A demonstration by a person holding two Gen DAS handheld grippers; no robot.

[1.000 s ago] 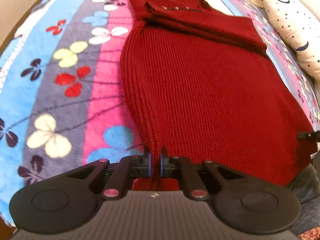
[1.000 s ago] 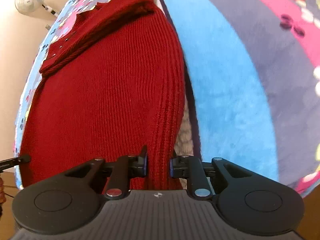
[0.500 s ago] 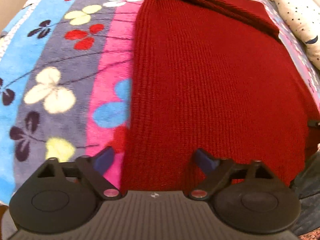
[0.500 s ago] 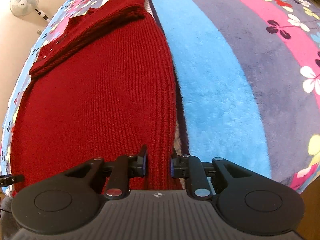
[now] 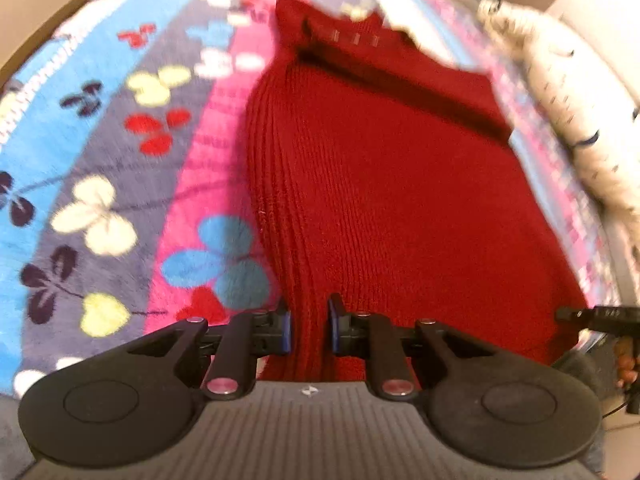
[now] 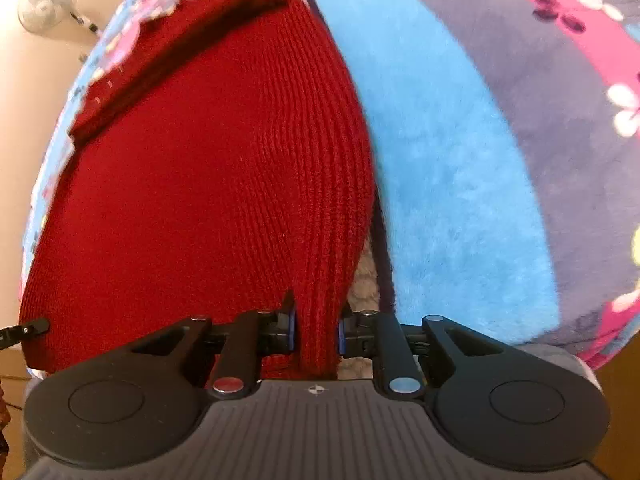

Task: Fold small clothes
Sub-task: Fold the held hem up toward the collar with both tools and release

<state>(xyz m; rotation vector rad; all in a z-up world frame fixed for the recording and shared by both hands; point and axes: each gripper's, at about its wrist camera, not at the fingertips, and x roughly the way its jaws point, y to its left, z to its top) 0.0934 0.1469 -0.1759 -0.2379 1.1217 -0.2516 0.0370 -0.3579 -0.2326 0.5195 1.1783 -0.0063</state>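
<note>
Fingers, left gripper [image 5: 309,330]: clenched on sweater [image 5: 380,184] hem | right gripper [image 6: 317,330]: clenched likewise

Ribbed knit sweater [image 5: 392,200], plush blanket [image 5: 100,152]

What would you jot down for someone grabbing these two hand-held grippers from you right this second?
Left gripper: jaws just closed again, pinching the near hem of the red knit garment at its left corner.
Right gripper: clamped on the same hem at the right corner.
The garment lies flat on the flowered fleece blanket, collar end far from you, top part already turned over.
Left to do: probably carry the hem up toward the collar, then release.
</note>
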